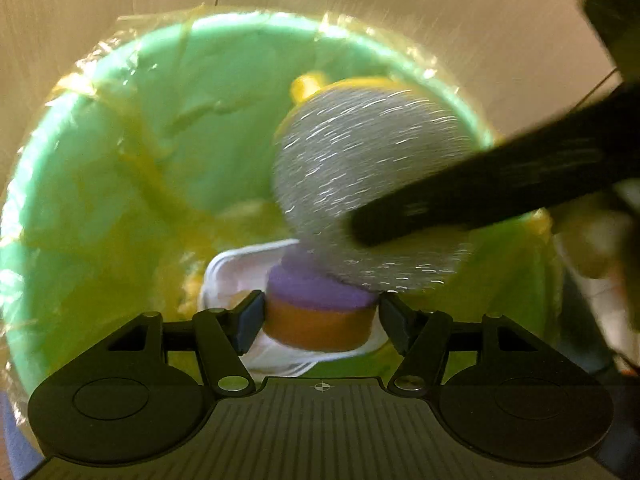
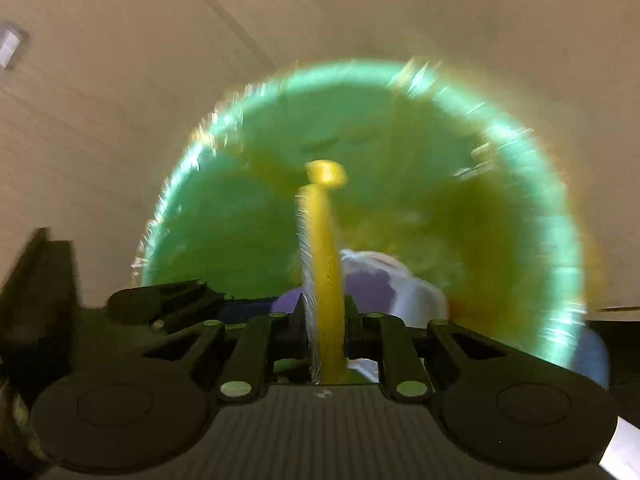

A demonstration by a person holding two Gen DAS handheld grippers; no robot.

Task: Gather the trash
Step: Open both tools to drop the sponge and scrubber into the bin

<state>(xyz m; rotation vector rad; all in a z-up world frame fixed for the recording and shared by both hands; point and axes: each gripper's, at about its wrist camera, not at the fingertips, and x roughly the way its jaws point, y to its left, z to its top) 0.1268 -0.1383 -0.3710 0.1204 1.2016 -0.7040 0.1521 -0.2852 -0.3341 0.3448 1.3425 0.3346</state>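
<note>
While both grippers hang over the bin, I read the nearest things first. My left gripper (image 1: 322, 316) stands wide, its pads flanking a round sponge (image 1: 320, 312), purple on top and orange beneath; small gaps seem to show at either pad, so I judge it released or nearly so, though blur keeps me from being certain. That sponge sits directly ahead of the left jaws, over a white plastic tray (image 1: 232, 276) lying low in the bin.

My right gripper (image 2: 324, 320) is nearly closed, clamped on a scrubbing pad with a yellow handle (image 2: 323, 248). Its long axis runs straight out along the fingers, pointing down into the bin. From the left wrist view the same pad shows its round silvery face (image 1: 360, 184), hanging above and beyond the sponge, with the right gripper's dark finger (image 1: 500, 188) crossing in from the right.

Farther out, the green bin (image 1: 72, 200) with its yellowish clear liner surrounds everything. Both hands are over its mouth, so parting the right jaws should drop the pad inside.
</note>
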